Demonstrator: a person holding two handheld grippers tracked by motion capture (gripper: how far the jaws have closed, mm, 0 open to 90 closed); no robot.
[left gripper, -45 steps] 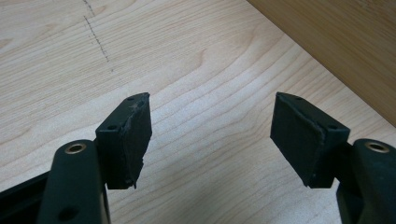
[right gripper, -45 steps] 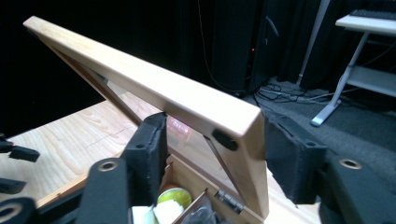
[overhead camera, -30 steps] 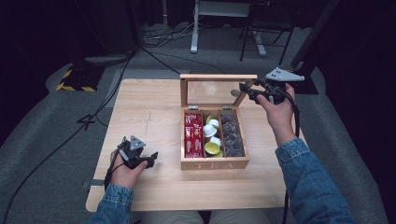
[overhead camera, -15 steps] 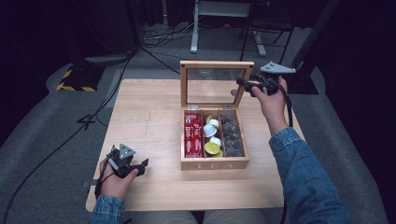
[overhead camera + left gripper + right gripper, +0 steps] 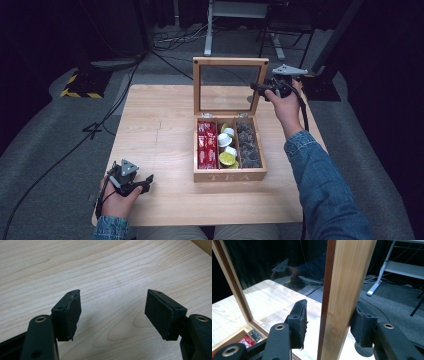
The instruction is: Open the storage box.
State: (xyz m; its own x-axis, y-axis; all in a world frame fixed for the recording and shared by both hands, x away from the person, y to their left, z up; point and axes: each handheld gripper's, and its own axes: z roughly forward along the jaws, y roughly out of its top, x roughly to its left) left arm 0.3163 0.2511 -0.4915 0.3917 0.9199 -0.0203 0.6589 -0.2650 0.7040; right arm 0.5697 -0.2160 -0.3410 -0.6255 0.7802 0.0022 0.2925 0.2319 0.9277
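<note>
The right tongs [image 5: 257,90] straddle the right frame of the upright glass lid [image 5: 227,85] of the tea box [image 5: 229,175], mid-table; one pad is apart, so the lid could slip and slam. The left tongs [image 5: 149,181] sit spread, empty, at seven o'clock.

Pale matt wood table [image 5: 160,125], wood tea box [image 5: 229,175] w/ glossy glass lid [image 5: 227,90].

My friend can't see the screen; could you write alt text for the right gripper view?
The right hand-held gripper straddles the upright wooden frame of the tea box's glass lid, one black jaw on each side, the left one standing clear of the wood. Through the glass lies a pale wooden table; red packets show at lower left.
</note>
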